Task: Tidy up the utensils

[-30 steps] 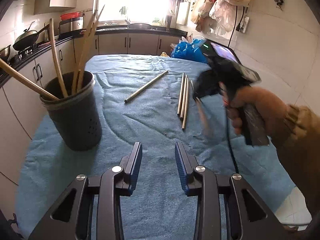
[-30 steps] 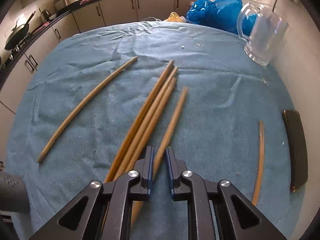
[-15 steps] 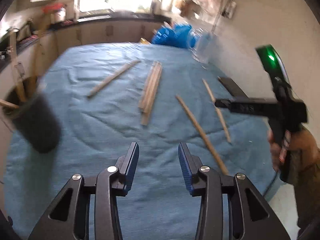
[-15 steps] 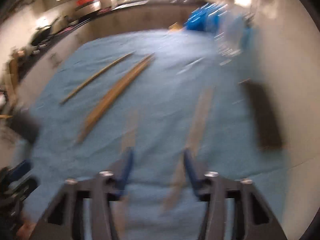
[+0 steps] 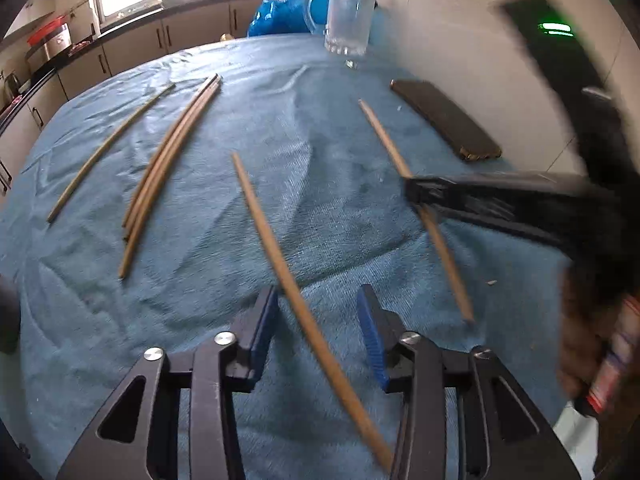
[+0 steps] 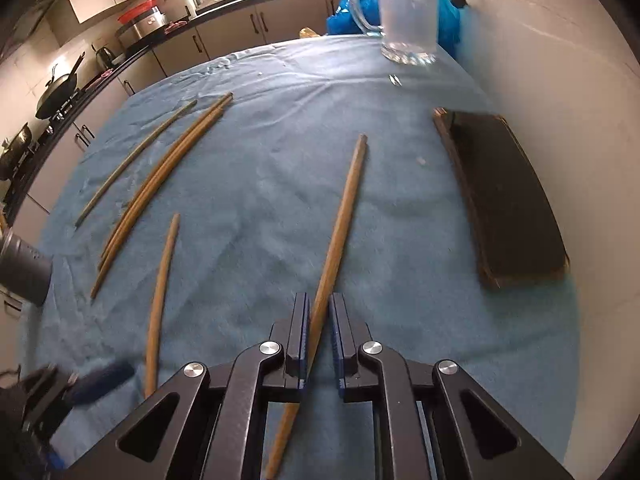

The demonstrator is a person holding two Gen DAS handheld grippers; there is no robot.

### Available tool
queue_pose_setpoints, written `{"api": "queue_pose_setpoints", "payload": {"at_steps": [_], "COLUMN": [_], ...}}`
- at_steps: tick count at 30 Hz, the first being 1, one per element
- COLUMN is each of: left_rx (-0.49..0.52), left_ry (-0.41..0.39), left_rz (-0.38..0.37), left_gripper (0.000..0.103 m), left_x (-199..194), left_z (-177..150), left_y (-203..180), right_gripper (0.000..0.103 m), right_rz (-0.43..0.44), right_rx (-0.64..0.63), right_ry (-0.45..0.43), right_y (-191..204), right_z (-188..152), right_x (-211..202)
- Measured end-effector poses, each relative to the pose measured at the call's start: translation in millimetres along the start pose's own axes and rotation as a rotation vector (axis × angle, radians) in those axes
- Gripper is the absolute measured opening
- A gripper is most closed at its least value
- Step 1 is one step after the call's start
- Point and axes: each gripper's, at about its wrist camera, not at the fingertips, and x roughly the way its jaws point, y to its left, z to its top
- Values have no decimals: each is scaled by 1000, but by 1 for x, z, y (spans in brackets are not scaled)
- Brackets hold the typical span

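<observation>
Wooden chopstick [image 6: 338,232] lies on the blue towel [image 6: 260,184] between the right gripper [image 6: 319,334] fingers, which are nearly closed around its shaft; actual contact unclear. Second chopstick [image 5: 280,256] runs between the wide-open left gripper [image 5: 318,320] fingers, untouched. Bundle of three chopsticks [image 6: 168,176] and a lone chopstick [image 6: 136,160] lie further left on the towel-covered worktop. Dark holder [image 6: 20,268] at the left edge, mostly cropped. Black phone [image 6: 504,196] along the right side by the wall, glass mug [image 6: 408,16] at the far end.
</observation>
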Motion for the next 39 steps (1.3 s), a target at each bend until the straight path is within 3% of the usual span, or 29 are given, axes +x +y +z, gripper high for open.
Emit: {"api": "queue_pose_setpoints", "payload": {"at_steps": [2,3,9,11,12,13,16,17,19,25,33,34,35,36,37,39], "left_rx": [4,-9,-52,-49,-53,-53,-41,-44,-40,33,175,189,195,199,193,185], "left_ry": [4,12,140,155,146,133,83,78,95,185,247,243,233,221,212,167], "left_rz": [34,25,-116,-147,-162,-160,-106,-103,-108,-80,-32,-25,-16,-17,-21,-4], "left_gripper": [10,7,7,7,7,7,17,26,29,29,28,24,11,6,6,6], "left_x": [3,4,-13,-21,-27,-30,-34,-30,-18,18,36,36,35,33,31,21], "left_z": [2,3,-17,-20,-18,-16,-3,4,17,35,55,53,52,48,46,39], "left_y": [0,2,28,33,37,38,40,40,37,13,-4,-4,-3,-2,2,8], "right_gripper": [10,10,12,25,38,41,41,41,41,28,27,26,24,17,10,8], "right_rz": [13,15,22,26,26,26,-4,-6,-19,-69,-109,-111,-115,-116,-120,-136], "right_rx": [2,-5,-81,-118,-128,-129,-117,-110,-103,-100,-103,-98,-93,-94,-102,-114], "right_ry": [24,34,131,145,152,144,87,79,83,159,217,220,218,212,203,183], "right_y": [-3,-3,2,4,4,2,-2,-4,-8,-10,-5,-5,-4,-3,-1,4], "right_z": [-11,-16,-59,-66,-66,-63,-43,-33,-20,16,36,37,38,38,37,33], "right_x": [-7,-10,-34,-39,-40,-41,-45,-43,-36,3,21,22,23,23,23,22]}}
